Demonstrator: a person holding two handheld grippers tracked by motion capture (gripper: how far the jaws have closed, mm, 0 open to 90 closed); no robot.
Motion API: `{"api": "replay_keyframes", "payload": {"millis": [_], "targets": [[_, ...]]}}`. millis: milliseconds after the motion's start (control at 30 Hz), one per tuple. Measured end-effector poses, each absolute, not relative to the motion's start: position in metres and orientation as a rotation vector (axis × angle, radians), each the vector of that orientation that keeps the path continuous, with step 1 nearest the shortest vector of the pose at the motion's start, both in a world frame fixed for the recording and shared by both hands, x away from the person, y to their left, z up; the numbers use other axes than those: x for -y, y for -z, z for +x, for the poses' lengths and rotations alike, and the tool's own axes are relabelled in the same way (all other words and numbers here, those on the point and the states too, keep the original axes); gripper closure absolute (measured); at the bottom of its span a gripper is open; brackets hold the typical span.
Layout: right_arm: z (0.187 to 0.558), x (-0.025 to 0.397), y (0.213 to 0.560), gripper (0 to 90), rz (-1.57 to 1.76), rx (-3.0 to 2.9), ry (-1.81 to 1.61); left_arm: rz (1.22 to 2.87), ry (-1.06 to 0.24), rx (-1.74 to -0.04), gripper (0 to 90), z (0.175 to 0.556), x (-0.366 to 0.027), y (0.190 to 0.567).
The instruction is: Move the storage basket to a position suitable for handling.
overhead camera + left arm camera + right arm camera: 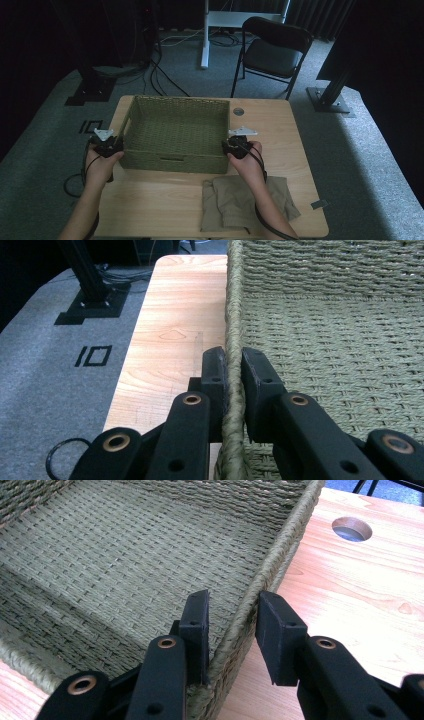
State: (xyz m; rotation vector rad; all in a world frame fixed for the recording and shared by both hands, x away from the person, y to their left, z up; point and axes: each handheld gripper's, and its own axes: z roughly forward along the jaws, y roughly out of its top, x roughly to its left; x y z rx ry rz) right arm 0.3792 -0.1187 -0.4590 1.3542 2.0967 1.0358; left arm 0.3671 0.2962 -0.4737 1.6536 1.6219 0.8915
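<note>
Rectangular green woven basket (176,131) on the wooden desk (295,145): left tool (228,371) clamps its nine o'clock rim; right tool (231,616) straddles its three o'clock rim, jaws apart.

One marking reads: black strokes like "10" on the grey floor (93,355), at nine o'clock of the desk (170,340). Nothing else is legible.
</note>
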Motion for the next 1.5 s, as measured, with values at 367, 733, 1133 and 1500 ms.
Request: {"api": "replay_keyframes", "payload": {"millis": [367, 733, 1133, 1500], "targets": [[0.379, 0.126, 0.457, 59.0, 1.345, -2.078, -1.077, 1.672, -0.756, -1.542, 59.8, 0.366, -0.298, 0.470], [0.410, 0.122, 0.434, 33.8, 1.317, -1.899, -1.214, 1.551, -0.781, -1.418, 38.8, 0.408, -0.305, 0.443], [0.431, 0.103, 0.469, 40.4, 1.463, -1.864, -1.104, 1.644, -0.851, -1.482, 42.1, 0.424, -0.314, 0.476], [0.431, 0.102, 0.486, 72.7, 1.584, -1.852, -1.003, 1.690, -0.884, -1.475, 58.2, 0.421, -0.311, 0.490]]}}
